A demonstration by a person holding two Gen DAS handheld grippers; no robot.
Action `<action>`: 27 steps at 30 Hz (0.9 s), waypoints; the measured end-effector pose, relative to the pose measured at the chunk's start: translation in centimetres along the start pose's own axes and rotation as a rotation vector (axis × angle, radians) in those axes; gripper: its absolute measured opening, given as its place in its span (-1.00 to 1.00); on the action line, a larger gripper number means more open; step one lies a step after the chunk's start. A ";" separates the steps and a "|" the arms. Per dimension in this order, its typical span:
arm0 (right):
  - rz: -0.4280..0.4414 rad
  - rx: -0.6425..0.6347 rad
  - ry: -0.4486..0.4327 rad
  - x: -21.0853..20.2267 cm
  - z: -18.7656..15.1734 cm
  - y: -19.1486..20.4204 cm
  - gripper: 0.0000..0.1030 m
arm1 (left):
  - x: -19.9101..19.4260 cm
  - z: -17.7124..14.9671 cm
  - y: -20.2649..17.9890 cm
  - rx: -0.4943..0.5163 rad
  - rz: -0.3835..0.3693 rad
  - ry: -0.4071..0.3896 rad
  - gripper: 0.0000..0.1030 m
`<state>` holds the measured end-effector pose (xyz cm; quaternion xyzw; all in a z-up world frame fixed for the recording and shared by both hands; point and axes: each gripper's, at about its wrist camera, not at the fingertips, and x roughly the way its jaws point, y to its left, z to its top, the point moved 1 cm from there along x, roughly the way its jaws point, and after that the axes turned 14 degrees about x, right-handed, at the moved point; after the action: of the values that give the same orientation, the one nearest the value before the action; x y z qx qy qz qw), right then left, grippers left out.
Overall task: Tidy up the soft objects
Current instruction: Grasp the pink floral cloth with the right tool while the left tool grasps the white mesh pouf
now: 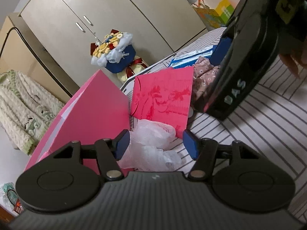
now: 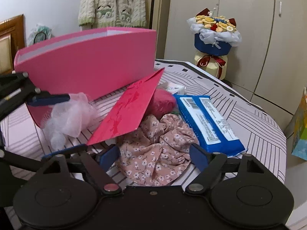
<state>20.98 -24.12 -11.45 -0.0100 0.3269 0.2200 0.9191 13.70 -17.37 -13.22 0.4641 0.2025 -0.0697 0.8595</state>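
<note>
A white mesh bundle (image 1: 153, 140) lies on the striped bed beside the open pink box (image 1: 92, 111). My left gripper (image 1: 156, 144) is open around it; the left pad brushes it and the right pad stands clear. The right wrist view shows the same bundle (image 2: 67, 118) between the left gripper's fingers (image 2: 49, 98). A crumpled floral pink cloth (image 2: 153, 153) lies between the pads of my open right gripper (image 2: 154, 156). A red lid (image 2: 126, 111) leans over a fluffy pink item (image 2: 163, 103). A blue tissue pack (image 2: 209, 122) lies to the right.
The right gripper's black body (image 1: 239, 72) fills the upper right of the left wrist view. A bouquet box (image 2: 213, 36) stands against beige wardrobe doors (image 2: 249, 9). A knitted cardigan (image 2: 113, 2) hangs behind the box. The bed edge (image 2: 268, 113) drops off at right, near a gift bag (image 2: 301, 132).
</note>
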 end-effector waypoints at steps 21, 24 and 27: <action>-0.071 0.163 -0.075 -4.2 -3.1 1.8 -0.69 | -0.6 0.3 1.3 -0.081 0.052 -0.011 -0.68; -0.092 0.228 -0.102 -5.3 -3.6 1.8 -0.69 | -1.3 0.0 2.1 -0.121 0.055 -0.046 -0.69; -0.128 0.269 -0.123 -6.1 -4.0 2.0 -0.69 | -2.1 -0.3 2.9 -0.164 0.042 -0.079 -0.69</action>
<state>13.53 -25.40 -10.65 0.1059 0.2952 0.1155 0.9425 12.56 -15.64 -10.28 0.3931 0.1638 -0.0531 0.9032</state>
